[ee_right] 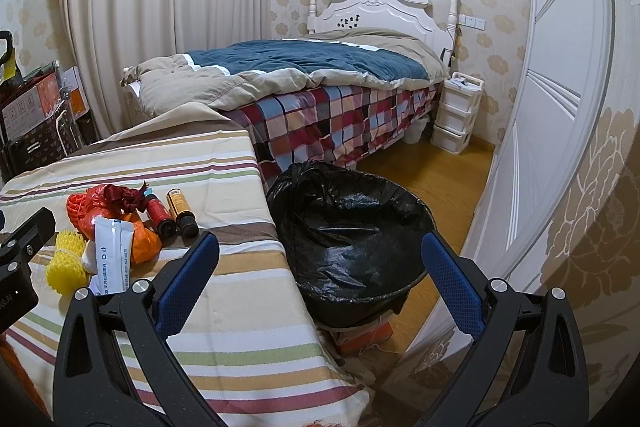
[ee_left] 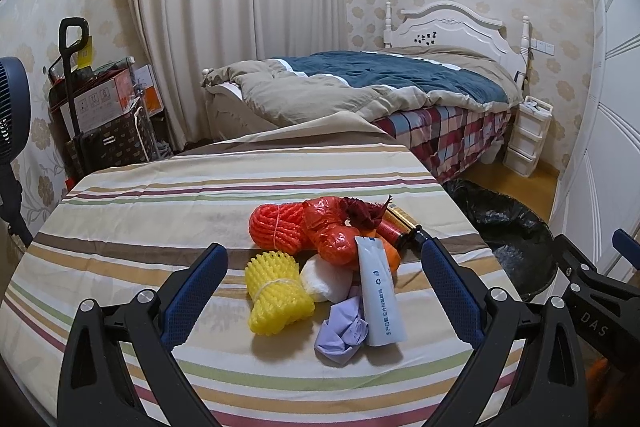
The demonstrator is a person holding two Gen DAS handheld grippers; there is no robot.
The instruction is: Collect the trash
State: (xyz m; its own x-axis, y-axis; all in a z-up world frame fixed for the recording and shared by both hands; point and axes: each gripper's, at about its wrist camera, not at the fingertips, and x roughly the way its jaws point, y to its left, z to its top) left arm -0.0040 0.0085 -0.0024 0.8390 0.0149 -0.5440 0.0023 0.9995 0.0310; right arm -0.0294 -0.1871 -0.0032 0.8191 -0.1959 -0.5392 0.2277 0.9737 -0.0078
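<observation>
Both tools are spread wide and hold nothing, the left tool [ee_left: 324, 255] above the trash pile [ee_left: 332, 259] on the striped worktop [ee_left: 140, 195], the right tool [ee_right: 320, 247] before the black-lined bin [ee_right: 352, 227] beside it.

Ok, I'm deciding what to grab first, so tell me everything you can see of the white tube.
The white tube is a flattened soft-plastic squeeze tube with blue print and a recycling mark. It lies flat on the striped tablecloth, its crimped end nearest the left gripper. It overlaps the orange bag and the purple glove.
</observation>
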